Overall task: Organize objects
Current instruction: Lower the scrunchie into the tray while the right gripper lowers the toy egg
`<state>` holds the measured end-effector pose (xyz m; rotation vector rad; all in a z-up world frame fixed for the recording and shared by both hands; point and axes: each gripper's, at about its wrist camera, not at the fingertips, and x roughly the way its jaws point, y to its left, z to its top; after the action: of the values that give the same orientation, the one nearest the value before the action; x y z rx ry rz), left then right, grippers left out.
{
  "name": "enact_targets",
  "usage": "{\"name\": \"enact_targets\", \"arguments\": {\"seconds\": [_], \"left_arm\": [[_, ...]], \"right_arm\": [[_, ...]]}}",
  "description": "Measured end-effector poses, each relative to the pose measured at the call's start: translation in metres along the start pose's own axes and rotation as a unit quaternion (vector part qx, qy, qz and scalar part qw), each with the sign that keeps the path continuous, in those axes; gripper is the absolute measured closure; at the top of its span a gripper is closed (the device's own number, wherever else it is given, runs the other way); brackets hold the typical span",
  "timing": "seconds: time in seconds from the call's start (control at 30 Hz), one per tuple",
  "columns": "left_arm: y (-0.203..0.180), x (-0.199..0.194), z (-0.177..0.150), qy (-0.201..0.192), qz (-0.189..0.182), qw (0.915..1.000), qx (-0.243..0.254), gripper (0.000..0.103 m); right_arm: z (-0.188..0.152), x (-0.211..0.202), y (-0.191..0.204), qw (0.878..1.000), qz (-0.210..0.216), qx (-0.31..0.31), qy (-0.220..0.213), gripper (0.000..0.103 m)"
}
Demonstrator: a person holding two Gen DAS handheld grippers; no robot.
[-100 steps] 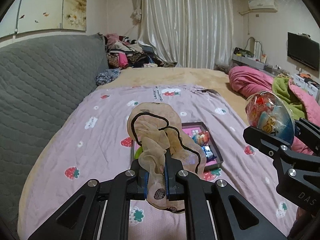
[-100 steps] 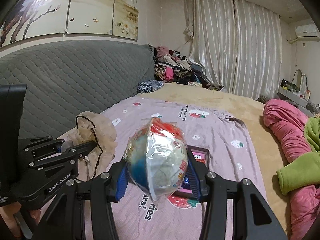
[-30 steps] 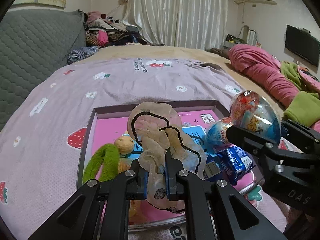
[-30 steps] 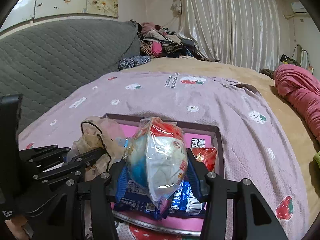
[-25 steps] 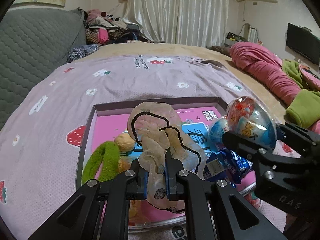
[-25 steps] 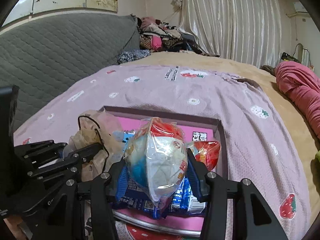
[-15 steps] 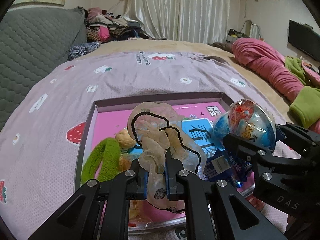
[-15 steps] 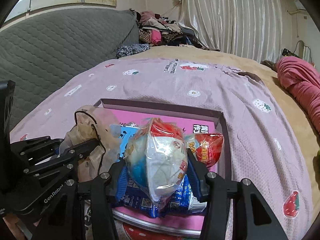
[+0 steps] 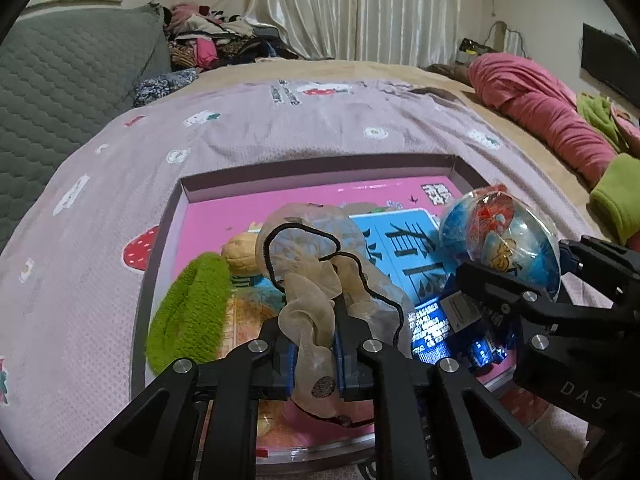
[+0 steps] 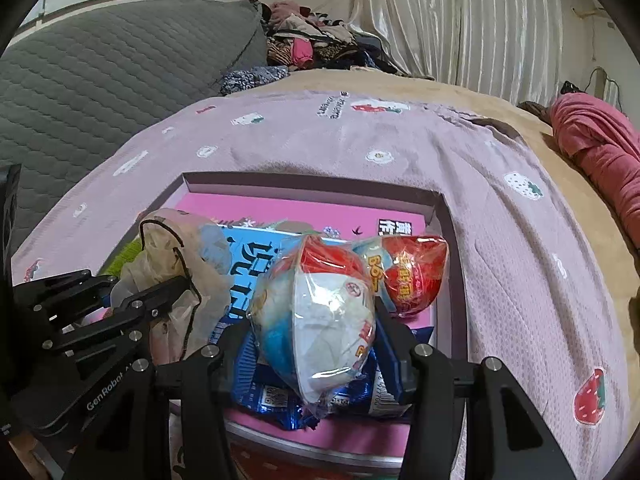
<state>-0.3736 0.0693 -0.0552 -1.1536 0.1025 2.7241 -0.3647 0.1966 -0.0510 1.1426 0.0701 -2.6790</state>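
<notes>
A shallow box tray (image 9: 320, 167) with a pink floor lies on the lilac strawberry bedspread. My left gripper (image 9: 316, 346) hangs over its near left part. Its jaws are opening, but the pads still pinch a beige gauze pouch (image 9: 308, 280) with a black cord. My right gripper (image 10: 312, 334) is shut on a plastic-wrapped toy egg (image 10: 320, 320) above the tray's near right part. In the right wrist view the left gripper (image 10: 160, 292) and the pouch (image 10: 172, 248) are at the left. A second, red wrapped egg (image 10: 412, 276) lies in the tray.
The tray also holds a green fuzzy band (image 9: 188, 312), a blue booklet (image 9: 404, 248), blue snack packets (image 10: 280, 396) and a small tan ball (image 9: 240, 256). A grey quilted headboard (image 9: 60, 92) rises at the left. Pink bedding (image 9: 552, 120) and a clothes pile (image 9: 216, 44) lie beyond.
Both grippers have come forward to the tray and sunk lower over it, so the tray fills more of each view. The pouch and the egg remain held.
</notes>
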Motion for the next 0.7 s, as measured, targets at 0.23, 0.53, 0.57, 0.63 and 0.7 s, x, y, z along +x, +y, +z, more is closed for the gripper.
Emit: {"name": "enact_targets", "arguments": {"seconds": [0.23, 0.53, 0.57, 0.63, 0.7], "left_arm": [[0.001, 0.007, -0.003, 0.014, 0.009, 0.9999, -0.001, 0.082], [0.003, 0.002, -0.002, 0.013, 0.013, 0.9998, -0.001, 0.061], [0.003, 0.001, -0.002, 0.01, 0.013, 0.9999, -0.001, 0.058], [0.003, -0.001, -0.001, 0.009, 0.013, 0.9999, -0.002, 0.055], [0.003, -0.004, 0.0, 0.004, 0.018, 0.9998, -0.001, 0.05]], "right_arm": [[-0.003, 0.007, -0.002, 1.0, -0.005, 0.0, 0.011, 0.052], [-0.002, 0.006, 0.001, 1.0, -0.012, -0.004, 0.011, 0.047], [-0.002, 0.007, 0.002, 1.0, -0.012, -0.006, 0.012, 0.046], [-0.003, 0.007, 0.003, 1.0, -0.015, -0.011, 0.012, 0.045], [-0.002, 0.005, 0.005, 1.0, -0.016, -0.015, 0.009, 0.045]]}}
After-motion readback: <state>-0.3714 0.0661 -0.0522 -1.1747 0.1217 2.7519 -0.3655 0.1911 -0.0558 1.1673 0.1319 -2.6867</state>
